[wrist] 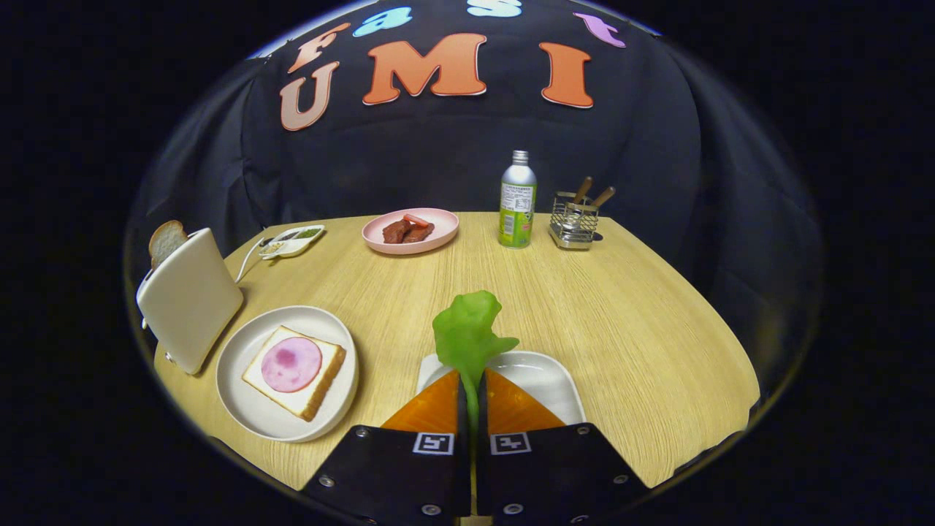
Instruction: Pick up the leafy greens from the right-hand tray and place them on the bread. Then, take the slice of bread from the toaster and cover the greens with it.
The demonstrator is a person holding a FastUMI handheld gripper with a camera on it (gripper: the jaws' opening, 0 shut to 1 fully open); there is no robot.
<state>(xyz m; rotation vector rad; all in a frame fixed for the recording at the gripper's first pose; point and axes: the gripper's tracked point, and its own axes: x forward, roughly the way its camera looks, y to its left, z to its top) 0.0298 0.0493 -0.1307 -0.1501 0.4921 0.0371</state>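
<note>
My gripper (pixel 472 380) is shut on the stalk of a green lettuce leaf (pixel 467 332), which stands up between the fingers above a white square tray (pixel 544 380). To the left, a round white plate (pixel 248 402) carries a slice of bread (pixel 318 387) topped with a pink round of ham (pixel 291 363). Further left stands a cream toaster (pixel 190 299) with another bread slice (pixel 166 239) sticking out of its top.
At the back of the round wooden table (pixel 628 329) are a pink plate of meat pieces (pixel 410 230), a metal bottle (pixel 517 201), a wire holder with wooden-handled utensils (pixel 575 219) and a small white dish (pixel 292 239) near the toaster's cord.
</note>
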